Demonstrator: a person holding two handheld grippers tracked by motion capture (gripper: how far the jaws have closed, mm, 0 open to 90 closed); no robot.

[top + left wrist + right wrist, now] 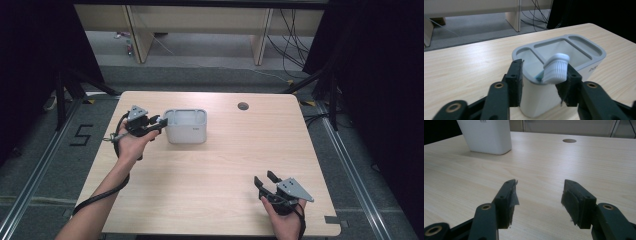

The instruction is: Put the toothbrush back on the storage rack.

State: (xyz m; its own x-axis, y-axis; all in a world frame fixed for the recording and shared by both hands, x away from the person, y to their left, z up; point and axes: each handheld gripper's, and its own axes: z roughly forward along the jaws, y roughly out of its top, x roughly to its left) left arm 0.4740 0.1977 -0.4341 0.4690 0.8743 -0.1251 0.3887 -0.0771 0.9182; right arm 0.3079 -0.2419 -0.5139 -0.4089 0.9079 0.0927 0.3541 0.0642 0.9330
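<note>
A white holder [185, 126] with a grey compartmented top [564, 50] stands at the table's back left. A toothbrush with white bristles [556, 68] sticks head-up out of its nearest compartment, leaning toward one jaw. My left gripper [161, 121] is open at the holder's left end, its jaws standing on either side of that end and of the brush head [544, 72]. My right gripper [265, 178] rests low over the table's front right, open with nothing between its jaws [539, 192]. The holder [486, 135] shows far off in the right gripper view.
The light wooden table [220, 165] has a round cable hole [243, 106] near its back edge, right of the holder. Beyond the table are wooden furniture legs [260, 45] and loose cables [292, 40] on the floor. Black curtains flank both sides.
</note>
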